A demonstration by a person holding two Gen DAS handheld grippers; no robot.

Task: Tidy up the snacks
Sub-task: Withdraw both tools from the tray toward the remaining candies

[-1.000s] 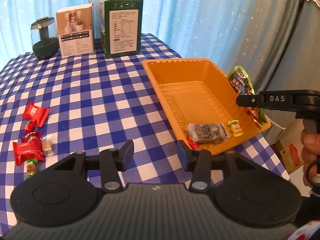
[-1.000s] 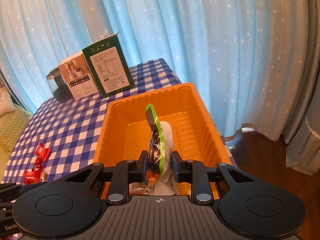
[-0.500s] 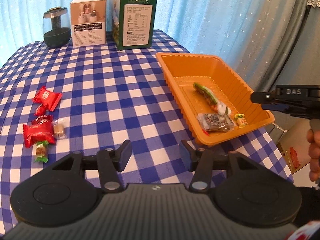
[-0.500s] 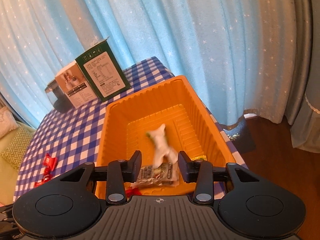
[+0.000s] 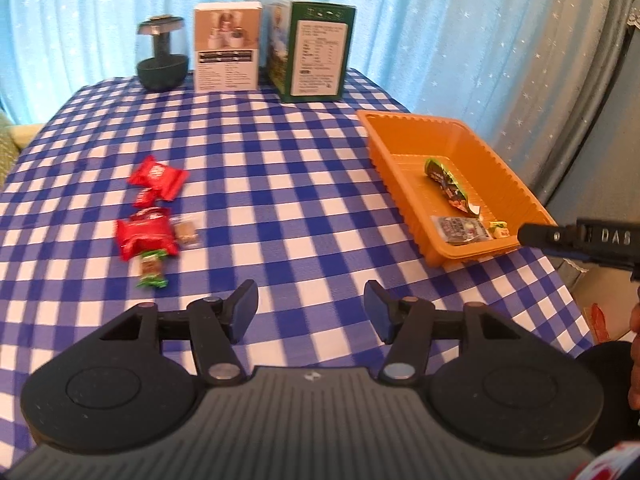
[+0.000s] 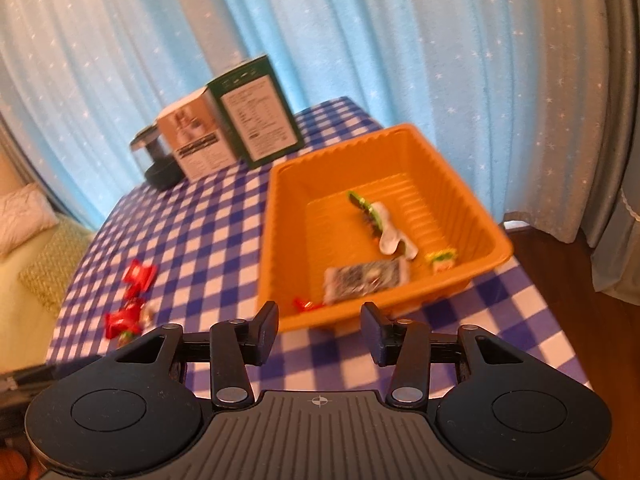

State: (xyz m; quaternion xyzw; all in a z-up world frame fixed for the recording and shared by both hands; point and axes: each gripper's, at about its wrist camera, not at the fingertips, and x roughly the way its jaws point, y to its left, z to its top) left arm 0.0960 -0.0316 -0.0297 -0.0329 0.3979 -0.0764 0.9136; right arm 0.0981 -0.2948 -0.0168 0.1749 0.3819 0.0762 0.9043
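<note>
Right wrist view: both tools released, snacks split between tray and tabletop.
Right tool (image 6: 319, 332) and left tool (image 5: 311, 310), jaws just opening, grasp nothing. Beyond, orange tray (image 6: 472, 200) contains green-edged packet (image 6: 370, 214); red snacks (image 5: 146, 230) lie on checked tabletop (image 5: 280, 184).

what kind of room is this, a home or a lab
Most likely a home living space: a table with a blue checked cloth, starry blue curtains behind it, and a cushion on a couch beside it.
</note>
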